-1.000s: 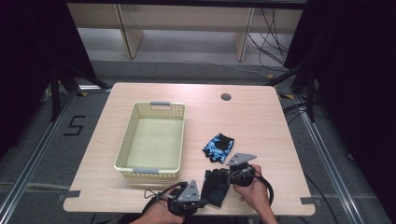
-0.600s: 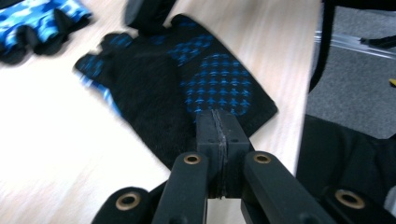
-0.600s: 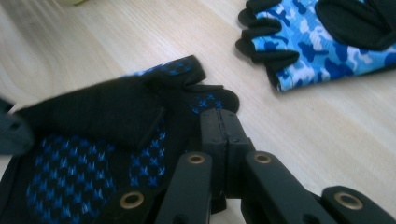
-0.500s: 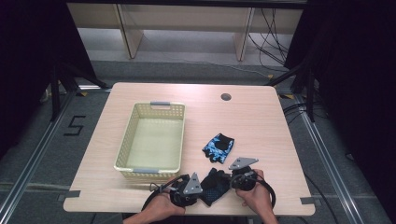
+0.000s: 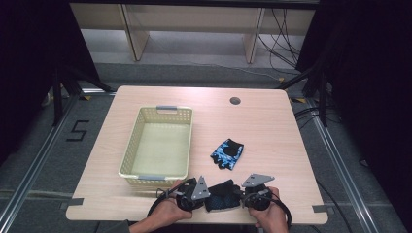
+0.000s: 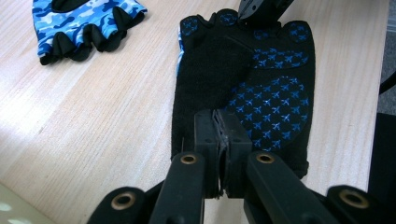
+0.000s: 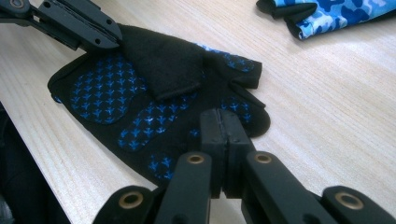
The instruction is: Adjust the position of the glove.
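I have the black glove (image 5: pixel 223 194) flat at the table's (image 5: pixel 272 126) near edge, left gripper (image 6: pixel 219 140) easing slightly apart at its cuff, right gripper (image 7: pixel 224 135) closed over its finger end, gripping nothing.

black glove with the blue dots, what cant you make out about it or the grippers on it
- Black glove, high view: both ends lie under the left gripper and right gripper.
- Left gripper view: closed jaws cover the glove's near edge; whether fabric is pinched is unclear.
- Right gripper view: same at the finger end.
- Camouflage glove: cut off by the top edge.
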{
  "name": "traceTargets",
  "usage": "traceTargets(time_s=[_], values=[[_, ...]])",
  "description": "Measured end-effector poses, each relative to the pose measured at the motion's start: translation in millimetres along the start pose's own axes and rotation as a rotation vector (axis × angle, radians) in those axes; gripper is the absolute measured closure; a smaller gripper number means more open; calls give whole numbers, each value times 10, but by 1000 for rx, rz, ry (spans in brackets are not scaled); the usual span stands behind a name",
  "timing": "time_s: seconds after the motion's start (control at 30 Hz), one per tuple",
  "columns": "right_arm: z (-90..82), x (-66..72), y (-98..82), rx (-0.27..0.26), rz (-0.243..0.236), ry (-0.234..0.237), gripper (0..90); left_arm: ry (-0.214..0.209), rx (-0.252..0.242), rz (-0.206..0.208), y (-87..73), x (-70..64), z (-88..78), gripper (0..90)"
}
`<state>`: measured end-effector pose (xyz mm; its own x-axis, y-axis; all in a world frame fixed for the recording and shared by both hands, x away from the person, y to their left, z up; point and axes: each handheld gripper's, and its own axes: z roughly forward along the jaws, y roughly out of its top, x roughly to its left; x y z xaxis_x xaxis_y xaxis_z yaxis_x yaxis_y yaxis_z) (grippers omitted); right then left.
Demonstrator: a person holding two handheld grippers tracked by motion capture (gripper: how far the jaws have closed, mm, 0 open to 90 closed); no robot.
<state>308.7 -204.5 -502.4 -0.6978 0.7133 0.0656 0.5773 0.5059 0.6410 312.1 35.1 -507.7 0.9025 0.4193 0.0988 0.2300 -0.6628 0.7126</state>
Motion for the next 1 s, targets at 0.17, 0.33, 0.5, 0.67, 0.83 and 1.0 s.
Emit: traceTargets(time_s=[0.17, 0.33, 0.5, 0.67, 0.83, 1.0], values=[[-8, -18, 14, -39, 23, -10, 812, -4, -45, -6, 40, -9, -106, 760], [-155, -108, 164, -106, -36, -36, 714, -23, -94, -6, 54, -67, -316, 657], [-158, -234, 308, -117, -92, -66, 670, -61, -111, -84, -58, -69, -474, 540], [-18, -428, 522, -87, -92, -73, 646, -87, -98, -117, -202, -30, -547, 478], [130, -591, 737, -61, -93, -77, 655, -78, -87, -144, -320, 16, -605, 446], [228, -666, 854, -77, -20, -93, 835, -66, -91, -156, -401, 45, -681, 456]])
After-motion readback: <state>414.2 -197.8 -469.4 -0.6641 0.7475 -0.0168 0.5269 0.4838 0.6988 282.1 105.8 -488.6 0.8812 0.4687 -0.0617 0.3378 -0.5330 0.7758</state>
